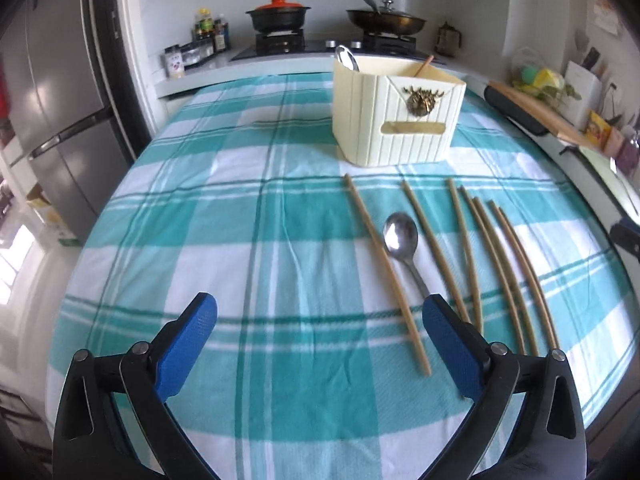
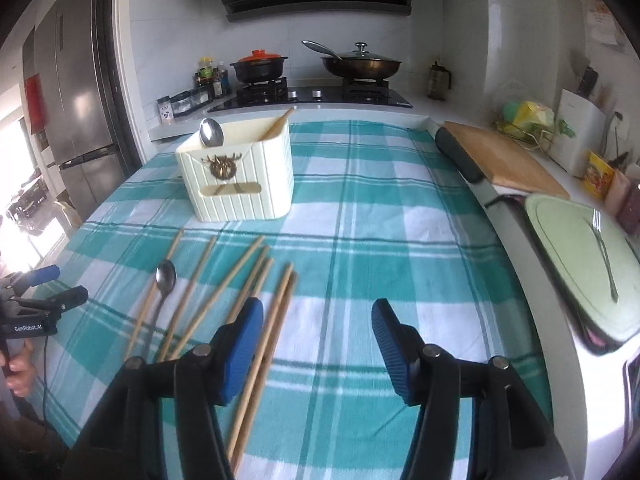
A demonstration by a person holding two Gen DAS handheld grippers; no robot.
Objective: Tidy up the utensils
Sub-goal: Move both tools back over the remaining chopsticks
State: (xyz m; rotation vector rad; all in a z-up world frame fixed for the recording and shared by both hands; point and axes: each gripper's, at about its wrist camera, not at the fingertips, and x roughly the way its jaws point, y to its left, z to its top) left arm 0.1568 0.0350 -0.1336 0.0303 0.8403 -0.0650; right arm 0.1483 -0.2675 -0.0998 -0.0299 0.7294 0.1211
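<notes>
A cream utensil holder [image 1: 396, 114] [image 2: 240, 178] stands on the checked tablecloth, with a spoon [image 1: 346, 58] [image 2: 211, 133] and a chopstick [image 1: 423, 66] [image 2: 276, 124] in it. Several loose chopsticks [image 1: 386, 268] [image 2: 222, 292] and a metal spoon [image 1: 402, 240] [image 2: 165, 280] lie in front of it. My left gripper [image 1: 320, 312] is open and empty, low over the cloth, its right finger beside the spoon's handle. It also shows in the right wrist view [image 2: 60, 284]. My right gripper [image 2: 318, 316] is open and empty, its left finger over the rightmost chopsticks.
A stove [image 2: 308, 94] with a black pot [image 2: 258, 66] and a lidded pan [image 2: 360, 64] stands behind the table. A wooden cutting board [image 2: 504, 160] and a green plate [image 2: 580, 256] with a fork [image 2: 606, 256] lie at the right. A fridge [image 1: 68, 120] stands at the left.
</notes>
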